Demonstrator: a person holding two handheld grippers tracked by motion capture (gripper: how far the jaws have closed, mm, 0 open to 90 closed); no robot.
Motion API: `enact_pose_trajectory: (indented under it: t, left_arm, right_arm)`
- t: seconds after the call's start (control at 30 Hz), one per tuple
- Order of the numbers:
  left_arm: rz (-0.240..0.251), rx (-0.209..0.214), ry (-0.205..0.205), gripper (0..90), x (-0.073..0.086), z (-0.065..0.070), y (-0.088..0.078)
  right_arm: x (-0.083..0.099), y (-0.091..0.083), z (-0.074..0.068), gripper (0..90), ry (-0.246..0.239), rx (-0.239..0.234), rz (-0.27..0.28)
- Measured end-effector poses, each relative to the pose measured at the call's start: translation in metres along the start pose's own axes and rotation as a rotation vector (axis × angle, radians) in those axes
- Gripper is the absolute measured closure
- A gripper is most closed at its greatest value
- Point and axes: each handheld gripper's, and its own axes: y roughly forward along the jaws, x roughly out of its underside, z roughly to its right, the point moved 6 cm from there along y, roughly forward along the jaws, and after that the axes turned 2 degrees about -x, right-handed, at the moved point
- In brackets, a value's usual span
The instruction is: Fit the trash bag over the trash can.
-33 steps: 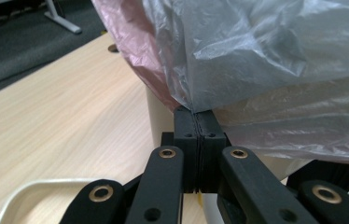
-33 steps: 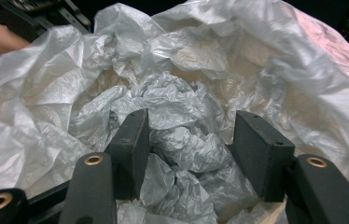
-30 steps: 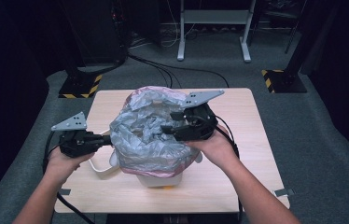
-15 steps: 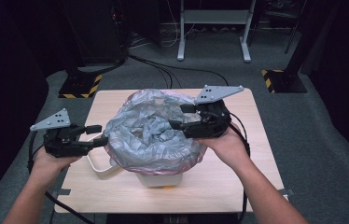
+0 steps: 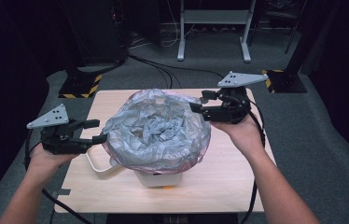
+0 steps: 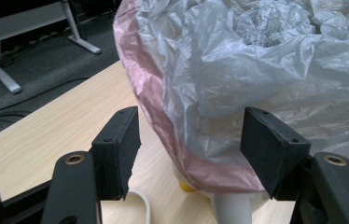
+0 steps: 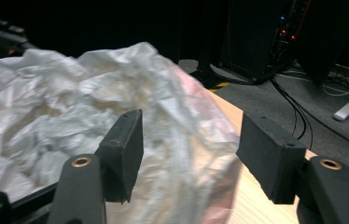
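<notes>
L gripper [image 5: 99, 131] sits at the left edge of the plastic bag [image 5: 156, 130], jaws just been opening, now apart w/ bag's pink rim between them, pads not pressing it. R gripper [image 5: 199, 103] is at the bag's far right rim, jaws apart, nothing pinched. Bag is draped over a white bin [image 5: 158, 178] mid-table [image 5: 219, 186]; its white handle [image 5: 95, 165] pokes out on the left.

One crumpled plastic bag [image 5: 156, 130] — one white bin [image 5: 158, 177] under it — two tongs [image 5: 91, 131] [image 5: 199, 102], one table [image 5: 219, 186]
</notes>
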Motion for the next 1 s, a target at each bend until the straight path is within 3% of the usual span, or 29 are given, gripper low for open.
enact_pose_trajectory:
  t: [0.2,0.47,0.67,1.0]
  left_arm:
    - [-0.034,0.033,0.024,44.8,0.003,0.003,0.013]
    - [-0.036,0.055,0.033,52.9,0.006,0.004,0.018]
    - [-0.028,0.059,0.030,58.4,0.008,0.003,0.019]
    - [-0.020,0.054,0.024,57.6,0.010,0.001,0.017]
  right_arm:
    - [0.011,0.015,0.016,39.4,0.007,0.030,-0.049]
    - [0.013,0.016,0.031,39.7,0.059,0.072,-0.035]
    - [0.016,0.021,0.032,50.7,0.073,0.055,-0.057]
    - [0.017,0.030,0.028,63.1,0.078,0.011,-0.078]
